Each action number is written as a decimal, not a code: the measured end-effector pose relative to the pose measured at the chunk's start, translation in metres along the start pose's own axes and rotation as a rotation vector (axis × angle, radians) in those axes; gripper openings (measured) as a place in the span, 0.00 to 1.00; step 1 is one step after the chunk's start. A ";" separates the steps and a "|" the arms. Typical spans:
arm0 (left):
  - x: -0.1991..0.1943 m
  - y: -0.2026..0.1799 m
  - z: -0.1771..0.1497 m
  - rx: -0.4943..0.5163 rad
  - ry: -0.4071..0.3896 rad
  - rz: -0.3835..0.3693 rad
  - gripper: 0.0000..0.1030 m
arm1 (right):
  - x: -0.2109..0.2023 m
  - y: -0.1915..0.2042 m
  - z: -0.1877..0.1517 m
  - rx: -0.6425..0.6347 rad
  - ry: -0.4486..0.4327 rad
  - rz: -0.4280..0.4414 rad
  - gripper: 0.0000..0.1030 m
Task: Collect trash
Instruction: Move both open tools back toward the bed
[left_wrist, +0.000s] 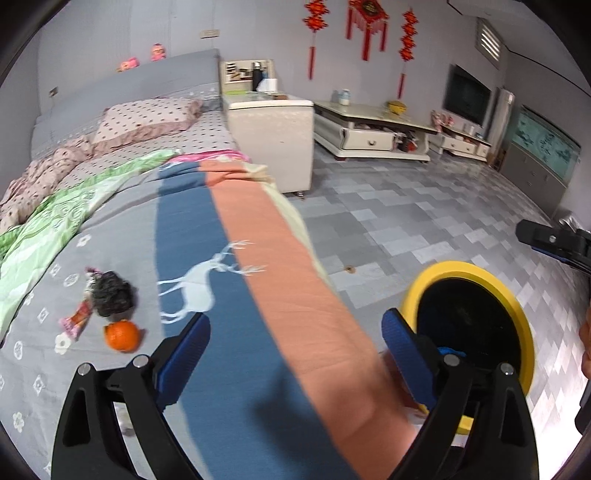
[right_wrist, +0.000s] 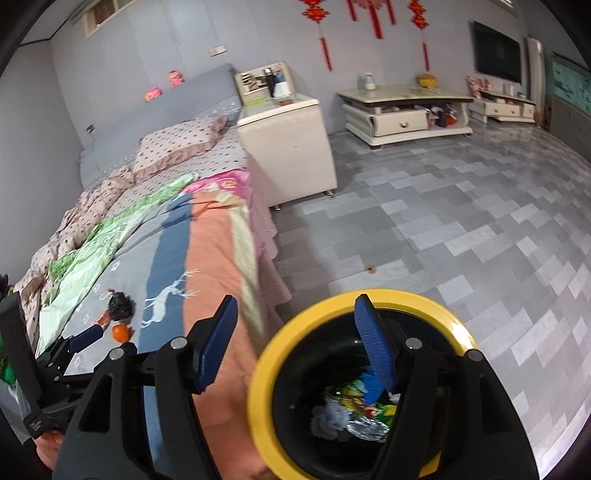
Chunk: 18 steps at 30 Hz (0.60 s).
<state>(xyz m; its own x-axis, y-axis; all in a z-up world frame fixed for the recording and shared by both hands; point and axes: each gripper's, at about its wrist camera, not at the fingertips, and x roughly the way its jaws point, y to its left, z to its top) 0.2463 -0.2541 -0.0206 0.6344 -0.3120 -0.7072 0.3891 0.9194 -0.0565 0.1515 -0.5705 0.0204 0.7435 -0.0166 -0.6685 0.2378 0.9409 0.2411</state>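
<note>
A black bin with a yellow rim (left_wrist: 476, 317) stands on the floor beside the bed, right of my left gripper (left_wrist: 295, 325). That gripper is open and empty above the orange and blue bedspread. On the bed to its left lie a black crumpled lump (left_wrist: 110, 293), an orange (left_wrist: 123, 334) and a red and pink wrapper (left_wrist: 75, 321). My right gripper (right_wrist: 295, 306) is open and empty, its right finger over the bin (right_wrist: 266, 373). Inside the bin lie colourful wrappers (right_wrist: 354, 395), foil and a grey wad.
The bed (left_wrist: 92, 229) carries a green quilt and a dotted pillow. A cream bedside cabinet (left_wrist: 273, 136) and a low cream cabinet (left_wrist: 369, 129) stand on the grey tiled floor (left_wrist: 424, 206). A small brown scrap (left_wrist: 349, 269) lies on the tiles.
</note>
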 end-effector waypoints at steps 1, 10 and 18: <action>-0.002 0.011 0.000 -0.012 -0.003 0.012 0.88 | 0.002 0.008 0.001 -0.008 0.002 0.011 0.63; -0.018 0.093 0.000 -0.090 -0.024 0.118 0.88 | 0.026 0.090 0.006 -0.093 0.023 0.100 0.65; -0.015 0.174 -0.007 -0.159 -0.007 0.235 0.88 | 0.063 0.167 0.003 -0.158 0.067 0.189 0.69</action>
<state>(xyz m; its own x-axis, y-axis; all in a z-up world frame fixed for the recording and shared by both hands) 0.2998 -0.0882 -0.0247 0.6997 -0.0871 -0.7091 0.1217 0.9926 -0.0019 0.2405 -0.4155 0.0206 0.7211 0.1821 -0.6684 -0.0062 0.9665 0.2566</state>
